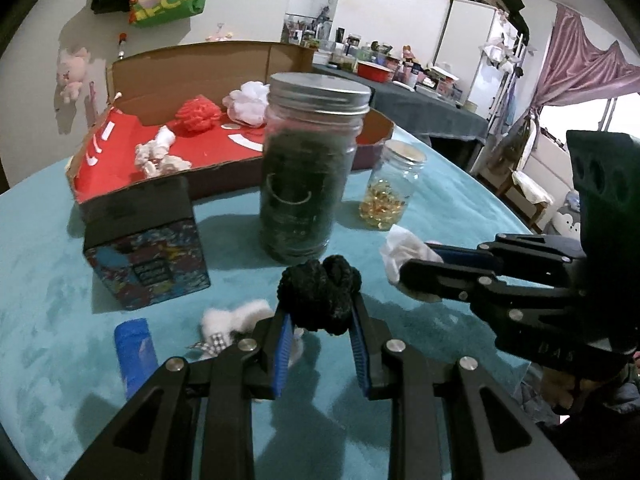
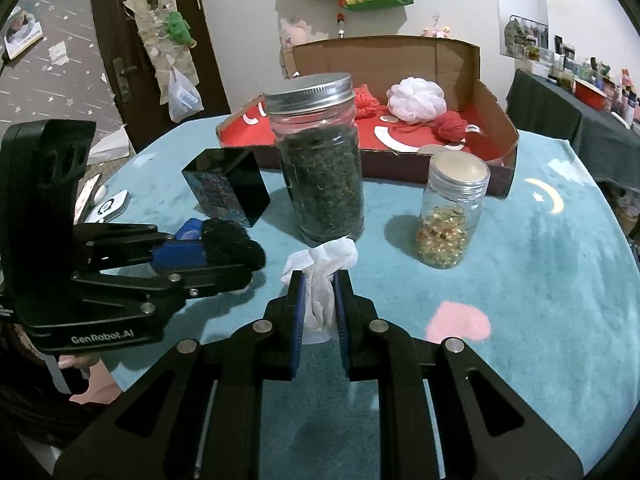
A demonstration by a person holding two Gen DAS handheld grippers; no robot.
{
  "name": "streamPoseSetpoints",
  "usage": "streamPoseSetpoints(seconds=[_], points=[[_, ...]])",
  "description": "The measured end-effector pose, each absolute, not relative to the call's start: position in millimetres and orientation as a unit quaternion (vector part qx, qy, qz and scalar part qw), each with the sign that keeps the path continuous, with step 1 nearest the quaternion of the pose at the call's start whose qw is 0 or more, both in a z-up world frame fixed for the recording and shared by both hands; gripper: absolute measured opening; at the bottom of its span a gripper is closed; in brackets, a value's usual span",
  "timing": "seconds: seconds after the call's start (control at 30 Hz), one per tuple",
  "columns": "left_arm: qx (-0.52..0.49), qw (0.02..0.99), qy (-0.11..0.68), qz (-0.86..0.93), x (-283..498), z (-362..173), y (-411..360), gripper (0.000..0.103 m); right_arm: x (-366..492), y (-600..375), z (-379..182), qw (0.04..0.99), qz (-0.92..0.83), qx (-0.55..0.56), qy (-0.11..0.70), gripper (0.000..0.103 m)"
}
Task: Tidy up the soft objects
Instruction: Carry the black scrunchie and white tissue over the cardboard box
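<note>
My left gripper (image 1: 320, 312) is shut on a black knotted soft ball (image 1: 320, 294), held just above the teal table. It also shows in the right wrist view (image 2: 234, 246). My right gripper (image 2: 319, 280) is shut on a crumpled white cloth (image 2: 322, 276), which shows in the left wrist view (image 1: 400, 252) too. An open cardboard box with a red floor (image 1: 120, 148) stands at the back. It holds a white pouf (image 2: 416, 100), a red knitted piece (image 1: 198, 114), a red yarn ball (image 2: 450, 126) and a pale rope toy (image 1: 158, 156).
A tall jar of dark leaves (image 1: 310, 164) and a small jar of golden capsules (image 1: 394, 186) stand mid-table. A black patterned box (image 1: 148, 252), a blue cylinder (image 1: 134, 354) and a white fluffy piece (image 1: 236, 320) lie to the left.
</note>
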State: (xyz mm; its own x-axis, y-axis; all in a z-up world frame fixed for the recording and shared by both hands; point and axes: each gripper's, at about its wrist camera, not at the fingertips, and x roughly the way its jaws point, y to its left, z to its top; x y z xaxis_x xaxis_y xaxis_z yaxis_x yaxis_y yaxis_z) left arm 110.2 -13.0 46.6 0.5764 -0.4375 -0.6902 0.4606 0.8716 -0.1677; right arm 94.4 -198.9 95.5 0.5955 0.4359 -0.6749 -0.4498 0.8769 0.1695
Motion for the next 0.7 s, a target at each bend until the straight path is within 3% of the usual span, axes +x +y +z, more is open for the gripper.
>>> streamPoseSetpoints(seconds=[0.7], points=[[0.01,0.885,0.394,-0.246,114.4,42.5,-11.4,0.028,98.5,-198.9,90.0,0.888,0.252,-0.004,0.385,0.014]])
